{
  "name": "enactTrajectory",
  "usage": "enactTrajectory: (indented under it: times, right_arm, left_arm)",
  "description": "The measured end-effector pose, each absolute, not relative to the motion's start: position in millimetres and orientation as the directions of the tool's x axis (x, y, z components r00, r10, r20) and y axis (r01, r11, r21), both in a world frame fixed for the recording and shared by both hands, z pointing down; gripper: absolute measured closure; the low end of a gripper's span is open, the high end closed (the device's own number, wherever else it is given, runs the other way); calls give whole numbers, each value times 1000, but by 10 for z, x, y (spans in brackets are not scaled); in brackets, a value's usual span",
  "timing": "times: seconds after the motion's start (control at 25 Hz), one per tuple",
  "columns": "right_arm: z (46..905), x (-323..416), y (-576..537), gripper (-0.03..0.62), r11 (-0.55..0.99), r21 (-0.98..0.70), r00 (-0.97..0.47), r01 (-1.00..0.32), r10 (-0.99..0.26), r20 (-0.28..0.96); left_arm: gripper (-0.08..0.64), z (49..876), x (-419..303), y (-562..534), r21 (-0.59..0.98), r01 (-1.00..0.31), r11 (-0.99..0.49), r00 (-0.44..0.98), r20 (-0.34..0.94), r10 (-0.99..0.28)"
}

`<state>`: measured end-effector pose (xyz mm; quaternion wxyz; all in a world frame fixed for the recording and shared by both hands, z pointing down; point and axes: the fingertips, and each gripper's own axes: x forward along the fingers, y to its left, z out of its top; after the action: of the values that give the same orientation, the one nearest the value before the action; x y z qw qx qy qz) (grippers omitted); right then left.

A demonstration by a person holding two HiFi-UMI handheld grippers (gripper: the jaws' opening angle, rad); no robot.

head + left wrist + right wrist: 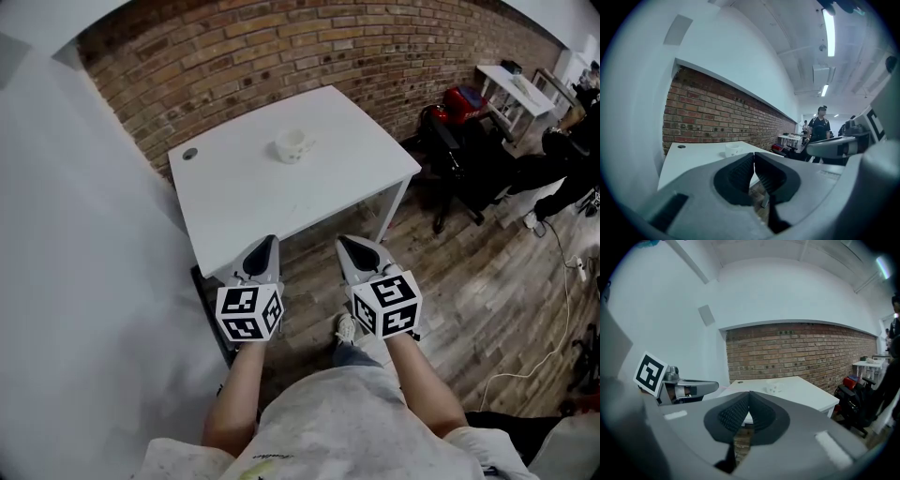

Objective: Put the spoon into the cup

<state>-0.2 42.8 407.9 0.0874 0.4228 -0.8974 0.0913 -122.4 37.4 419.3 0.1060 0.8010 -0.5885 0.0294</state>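
A white cup [292, 145] stands on the far half of a white table [244, 211]; it also shows small as the cup [732, 149] in the left gripper view and as the cup [774, 388] in the right gripper view. No spoon is visible in any view. My left gripper [270, 242] is held in front of the table's near edge, its jaws shut with nothing between them. My right gripper [344, 243] hangs beside it over the floor, also shut and empty. Both are well short of the cup.
A brick wall [281, 56] runs behind the table, a white wall [66, 234] on the left. A round cable hole [190, 154] marks the table's far left corner. Black chairs [459, 159], a red bag [463, 98] and a person [819, 129] are off to the right on wooden floor [487, 309].
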Motion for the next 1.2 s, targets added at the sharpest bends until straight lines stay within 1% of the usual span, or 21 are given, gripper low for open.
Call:
enactTrajectory:
  times: [0.64, 1.2]
  right_arm:
    - [4173, 103, -1032, 583, 666, -123, -672, -736, -697, 249]
    - [4256, 164, -1877, 583, 730, -149, -740, -667, -624, 251]
  left_arm:
    - [557, 4318, -1053, -949, 124, -963, -237, 260, 227, -938]
    - [557, 4380, -919, -1696, 102, -981, -166, 187, 261, -947]
